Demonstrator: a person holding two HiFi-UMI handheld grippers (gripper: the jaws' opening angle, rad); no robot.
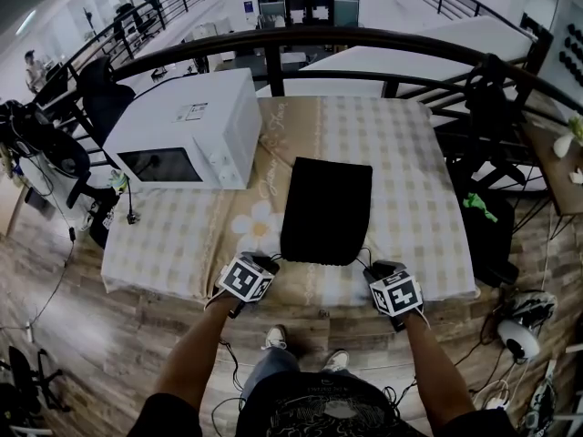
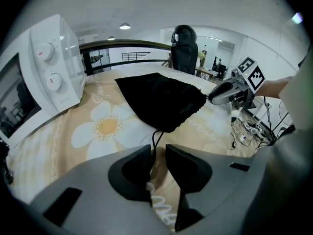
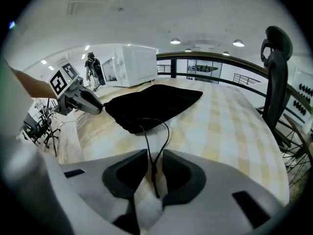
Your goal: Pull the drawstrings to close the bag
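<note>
Head view: the black bag (image 1: 326, 209) lies flat on the table (image 1: 410, 153), mouth toward 6 o'clock. Your left gripper (image 1: 271, 260) sits at its 7 and your right gripper (image 1: 372, 267) at its 5.

Left gripper view: the jaws stand narrowly apart, with the left drawstring (image 2: 154, 140) between them, unpinched.

Right gripper view: the same, with the right drawstring (image 3: 155, 151) unclamped.

The mouth looks barely cinched, so clamping and pulling remain.
</note>
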